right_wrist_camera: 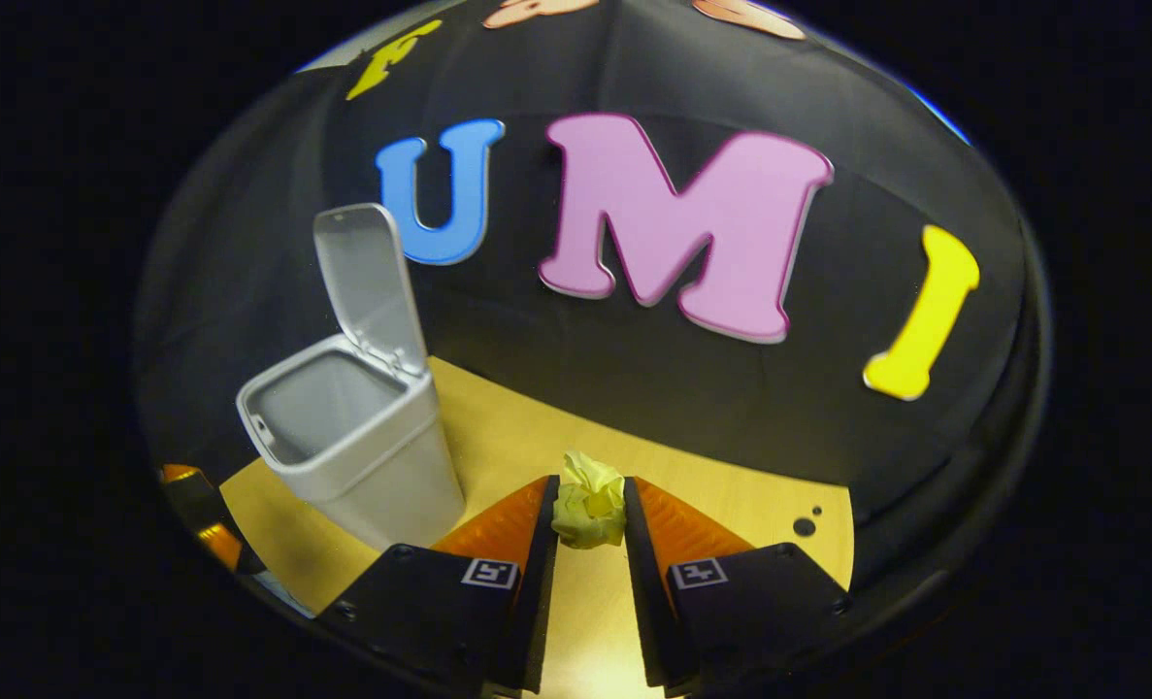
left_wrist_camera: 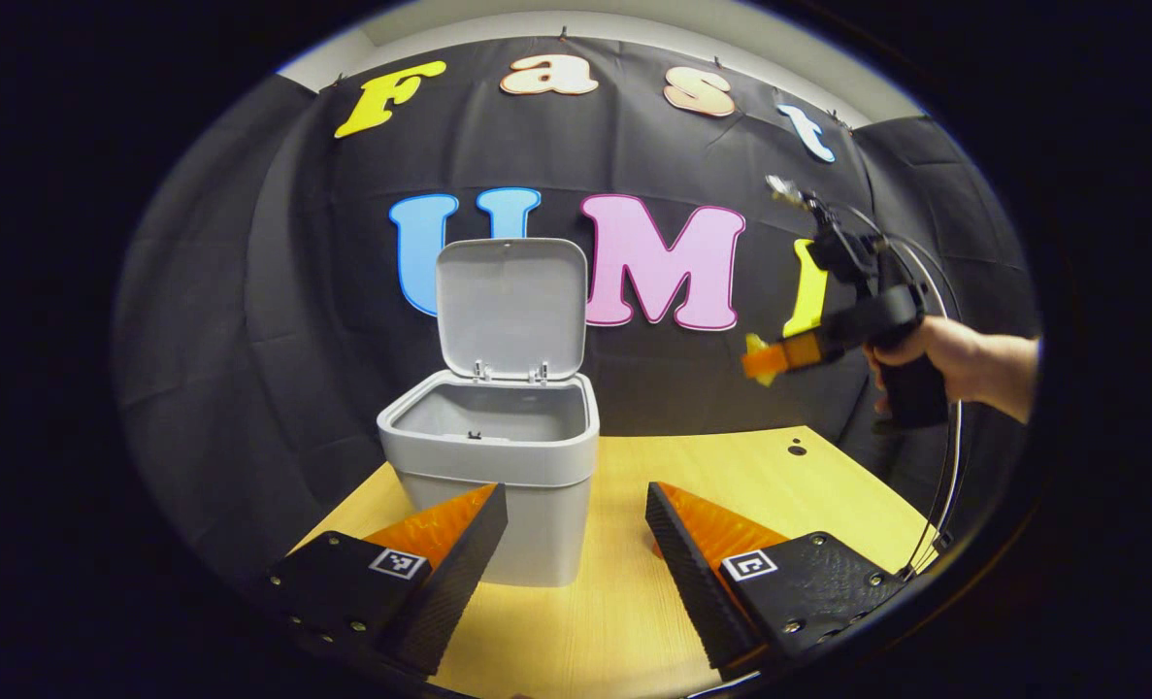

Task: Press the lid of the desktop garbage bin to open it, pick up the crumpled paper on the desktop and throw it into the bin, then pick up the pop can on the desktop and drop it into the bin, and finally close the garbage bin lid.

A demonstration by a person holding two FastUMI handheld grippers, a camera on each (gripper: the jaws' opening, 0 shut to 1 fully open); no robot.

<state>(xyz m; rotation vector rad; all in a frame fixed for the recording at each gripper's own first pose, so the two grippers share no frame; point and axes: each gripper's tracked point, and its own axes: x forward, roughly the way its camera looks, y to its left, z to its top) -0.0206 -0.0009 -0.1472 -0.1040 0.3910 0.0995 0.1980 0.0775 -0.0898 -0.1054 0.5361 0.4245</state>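
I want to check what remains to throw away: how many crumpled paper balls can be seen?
1. The crumpled paper is gripped between the right gripper fingers, lifted above the table, right of the open bin. Others may lie hidden inside the bin.

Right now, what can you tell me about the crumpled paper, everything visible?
The crumpled paper is a small pale yellow-green wad, creased and irregular. In the right gripper view it sits pinched between the right gripper's fingers, both pressing its sides, held above the wooden table. In the left gripper view it shows at that gripper's tip, raised in the air to the right of the open bin, not yet over it.
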